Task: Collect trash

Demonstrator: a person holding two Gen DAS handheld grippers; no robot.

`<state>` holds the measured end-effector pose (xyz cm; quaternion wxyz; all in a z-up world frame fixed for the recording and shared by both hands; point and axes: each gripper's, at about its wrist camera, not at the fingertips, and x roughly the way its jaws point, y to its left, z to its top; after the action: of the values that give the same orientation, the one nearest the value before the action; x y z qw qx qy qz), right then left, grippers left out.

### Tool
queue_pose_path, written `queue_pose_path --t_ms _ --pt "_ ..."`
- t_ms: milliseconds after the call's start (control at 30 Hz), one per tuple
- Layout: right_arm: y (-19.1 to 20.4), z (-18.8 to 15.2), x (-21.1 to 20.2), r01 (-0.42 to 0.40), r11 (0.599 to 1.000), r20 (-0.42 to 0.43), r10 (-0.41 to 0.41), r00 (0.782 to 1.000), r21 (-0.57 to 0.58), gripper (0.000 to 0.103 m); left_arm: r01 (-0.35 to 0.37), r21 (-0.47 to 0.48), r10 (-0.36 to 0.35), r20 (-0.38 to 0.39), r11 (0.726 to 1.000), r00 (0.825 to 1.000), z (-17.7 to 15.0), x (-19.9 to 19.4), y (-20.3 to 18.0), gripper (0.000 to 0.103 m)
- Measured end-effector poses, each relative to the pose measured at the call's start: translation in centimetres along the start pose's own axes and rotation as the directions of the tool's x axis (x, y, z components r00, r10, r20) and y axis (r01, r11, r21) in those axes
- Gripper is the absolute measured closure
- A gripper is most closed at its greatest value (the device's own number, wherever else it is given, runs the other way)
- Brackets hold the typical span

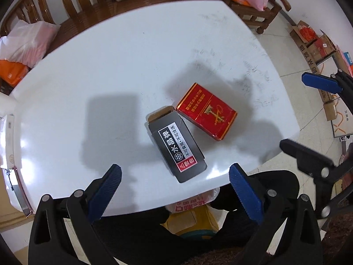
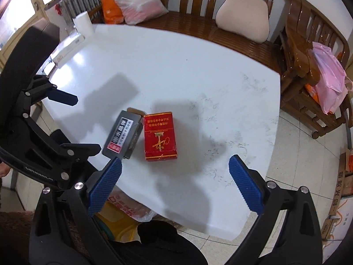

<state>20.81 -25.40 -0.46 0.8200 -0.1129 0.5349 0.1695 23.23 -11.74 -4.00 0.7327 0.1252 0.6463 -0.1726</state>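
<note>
Bright, even indoor light; the white table (image 1: 110,77) shows soft glare patches and broad, blurry-edged shadows (several overlapping). Fisheye bending curves the edges, with dark vignetted corners. The centre is sharp, the periphery slightly smeared

Red box (image 1: 206,112), gold trim; dark grey box (image 1: 177,145), black-white label; white table (image 1: 110,66); blue ridged gripper pads (image 1: 106,195).

Glossy white counter (image 1: 99,70), scuffed at right. Glossy red cardboard pack (image 1: 207,111); matt grey cardboard box (image 1: 176,143). Varnished wooden bench (image 2: 198,24) at top, with thin plastic bags (image 2: 136,2). Claw pads (image 2: 106,187): ribbed blue rubber.
</note>
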Motion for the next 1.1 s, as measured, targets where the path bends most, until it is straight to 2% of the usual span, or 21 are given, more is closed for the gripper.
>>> queue_pose_path --t_ms 233,333,767,933,1100 --pt "-0.3 -0.1 4.4 -0.022 1.0 -0.076 0.022 0.997 0.006 0.008 -0.03 0.001 0.03 -0.029 1.0 0.999 1.1 3.0 0.5 0.008" --pt "-0.6 -0.2 5.5 -0.024 1.0 -0.088 0.025 0.996 0.012 0.008 0.001 -0.024 -0.002 -0.046 1.0 0.999 1.5 4.3 1.1 0.008" --pt "-0.6 -0.9 10.2 -0.034 0.999 -0.121 0.036 0.992 0.025 0.008 0.062 -0.125 -0.074 -0.096 0.99 0.993 2.6 9.0 3.6 0.008" --pt "-0.4 -0.4 10.5 -0.071 0.997 -0.095 0.073 0.993 0.031 0.008 0.083 -0.153 -0.1 -0.105 0.985 0.989 2.3 9.6 4.7 0.008" --pt "0.3 -0.4 11.2 -0.068 0.998 -0.105 0.069 0.992 0.011 0.008 0.067 -0.146 -0.083 -0.105 0.987 0.991 2.0 10.1 4.7 0.008"
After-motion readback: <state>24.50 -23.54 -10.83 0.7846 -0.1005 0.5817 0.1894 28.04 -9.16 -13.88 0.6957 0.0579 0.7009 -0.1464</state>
